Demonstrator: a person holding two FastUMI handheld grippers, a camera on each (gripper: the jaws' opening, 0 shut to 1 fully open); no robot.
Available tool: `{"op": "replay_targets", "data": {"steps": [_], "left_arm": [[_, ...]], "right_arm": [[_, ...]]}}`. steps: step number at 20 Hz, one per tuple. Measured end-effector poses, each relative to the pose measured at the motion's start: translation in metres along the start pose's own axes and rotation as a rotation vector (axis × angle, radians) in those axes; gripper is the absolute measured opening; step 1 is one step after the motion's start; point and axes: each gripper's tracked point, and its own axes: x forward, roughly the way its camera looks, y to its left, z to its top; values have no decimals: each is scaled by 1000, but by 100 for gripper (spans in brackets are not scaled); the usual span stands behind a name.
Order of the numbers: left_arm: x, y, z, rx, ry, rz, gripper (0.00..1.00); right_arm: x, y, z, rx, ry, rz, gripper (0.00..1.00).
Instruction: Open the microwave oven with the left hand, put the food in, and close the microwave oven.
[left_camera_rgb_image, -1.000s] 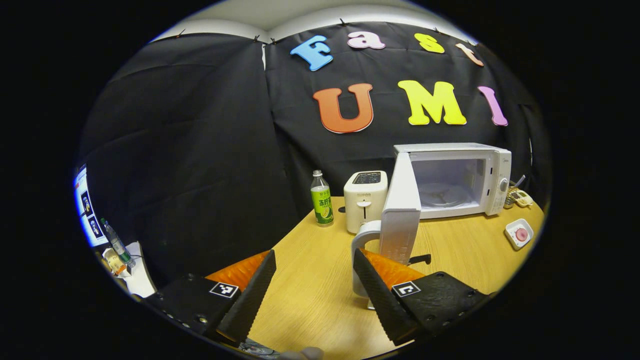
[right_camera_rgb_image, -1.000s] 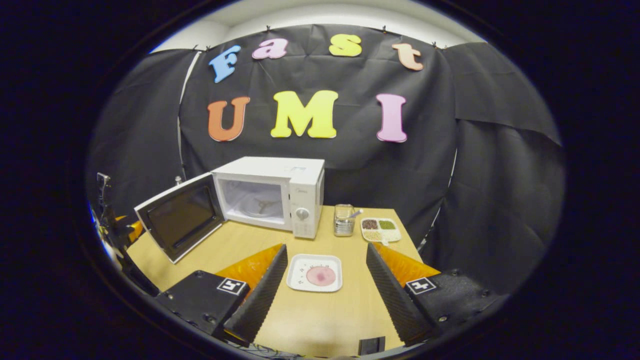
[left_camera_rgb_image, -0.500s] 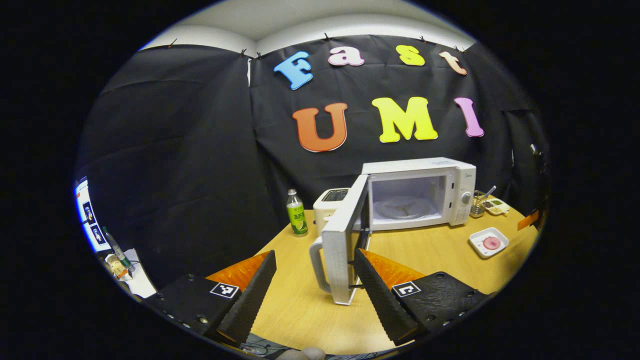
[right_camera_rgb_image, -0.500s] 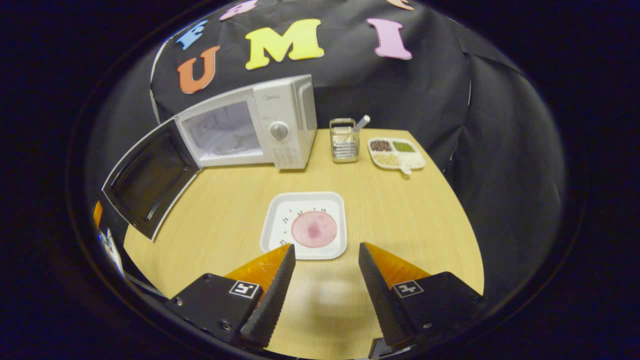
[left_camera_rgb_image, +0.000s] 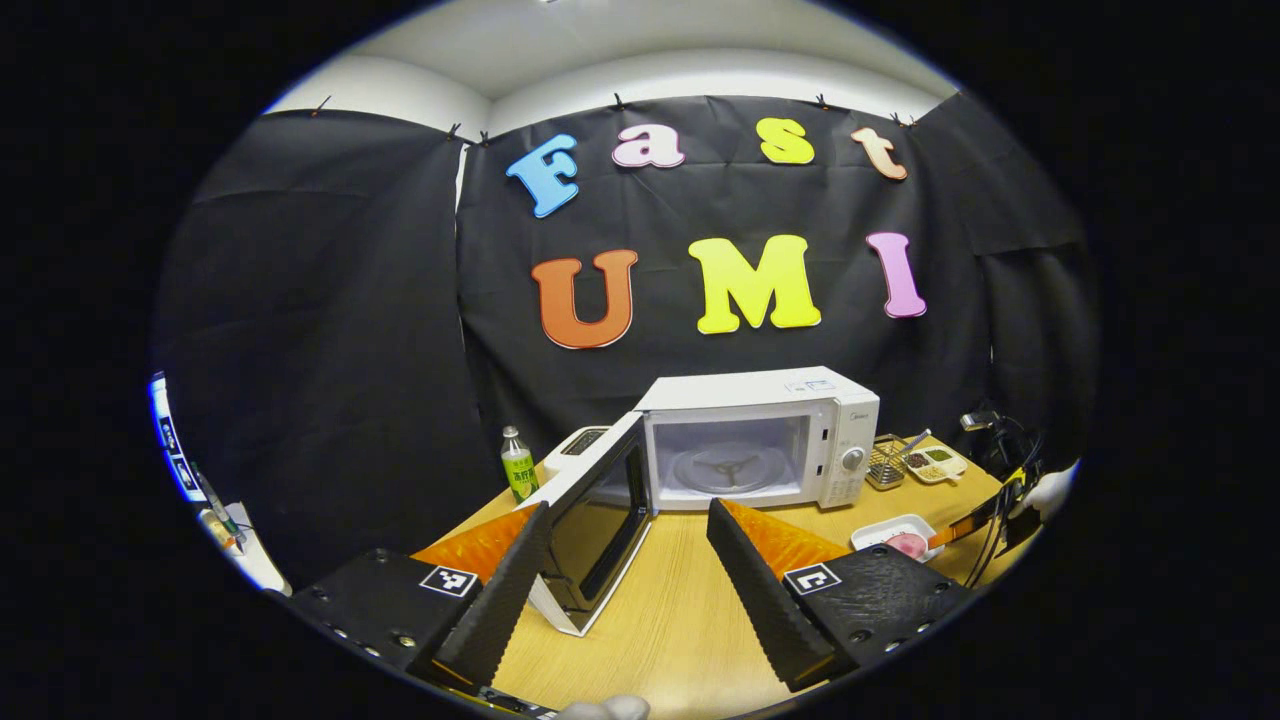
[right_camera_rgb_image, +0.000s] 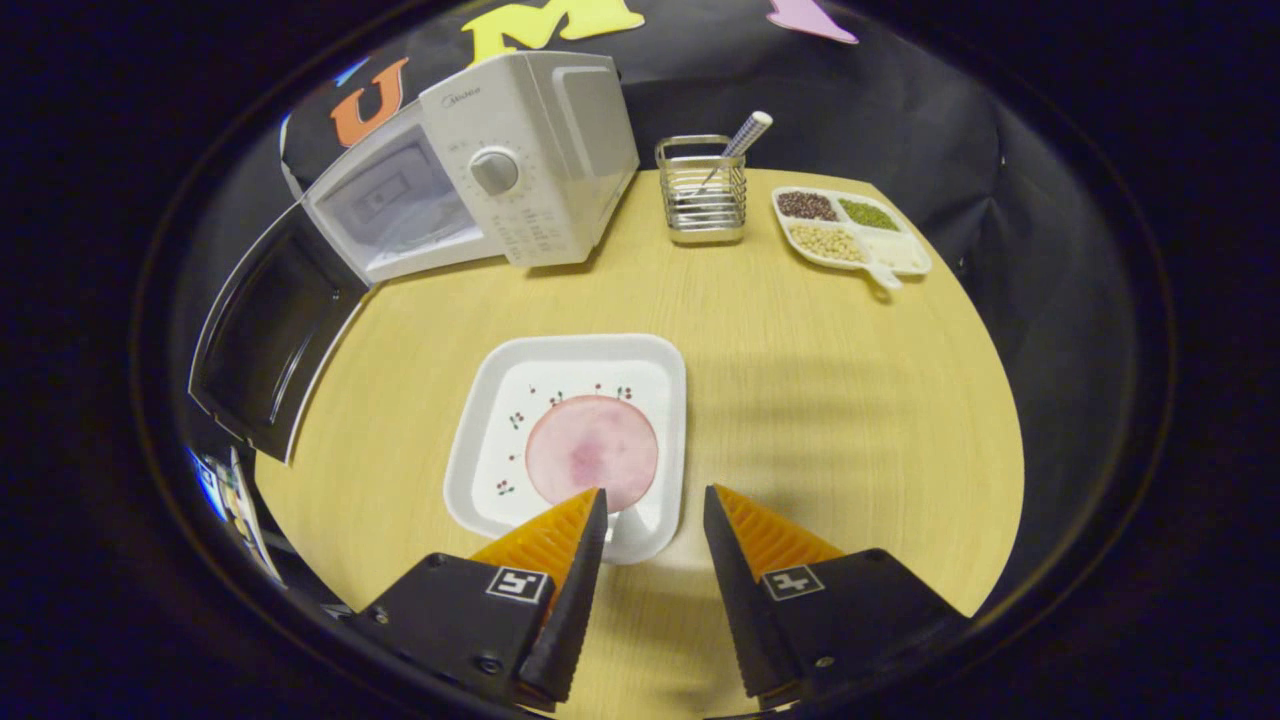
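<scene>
The white microwave (left_camera_rgb_image: 760, 440) stands at the back of the wooden table (left_camera_rgb_image: 690, 610) with its door (left_camera_rgb_image: 600, 520) swung wide open and the turntable showing inside. My left gripper (left_camera_rgb_image: 628, 505) hangs open in front of the door, holding nothing. A white square plate (right_camera_rgb_image: 570, 440) carries a round pink slice of food (right_camera_rgb_image: 592, 452). My right gripper (right_camera_rgb_image: 654, 492) is open low over the plate's near edge, one fingertip above the slice's rim. The microwave (right_camera_rgb_image: 500, 170) and its door (right_camera_rgb_image: 265, 340) lie to the far left of the plate. The plate (left_camera_rgb_image: 895, 535) also appears beside the right gripper (left_camera_rgb_image: 965, 525).
A green bottle (left_camera_rgb_image: 518, 465) and a white toaster (left_camera_rgb_image: 580, 445) stand left of the microwave. A wire utensil holder (right_camera_rgb_image: 702, 185) and a divided dish of beans (right_camera_rgb_image: 850, 230) sit at the back right. The table's edge curves close on the right.
My left gripper has drawn back from the door, which now stands wide open. My right gripper has come down and forward over the plate, its fingers a little closer together.
</scene>
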Motion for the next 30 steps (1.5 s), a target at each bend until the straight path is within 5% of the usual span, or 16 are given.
{"op": "replay_targets", "data": {"steps": [1,3,4,7,8,9,15,30], "left_arm": [[-1,-3,0,5,6,11,95],[-4,-7,-1,10,13,26,95],[-5,-9,-1,12,16,34,95],[-11,-11,-5,11,28,56,95],[-13,-10,-5,10,27,65,95],[-14,-9,-8,6,30,72,95],[-16,-5,-14,-25,32,97,95],[-7,-8,18,12,-9,21,95]], "right_arm": [[2,-1,-1,2,22,11,62],[7,-4,-7,11,65,24,57],[6,-6,-3,13,62,20,43],[8,-14,-5,42,102,-17,30],[9,-15,-5,54,117,-34,14],[8,-15,-5,73,140,-44,9],[9,-14,-4,121,177,-17,4],[-19,36,9,451,45,286,3]]}}
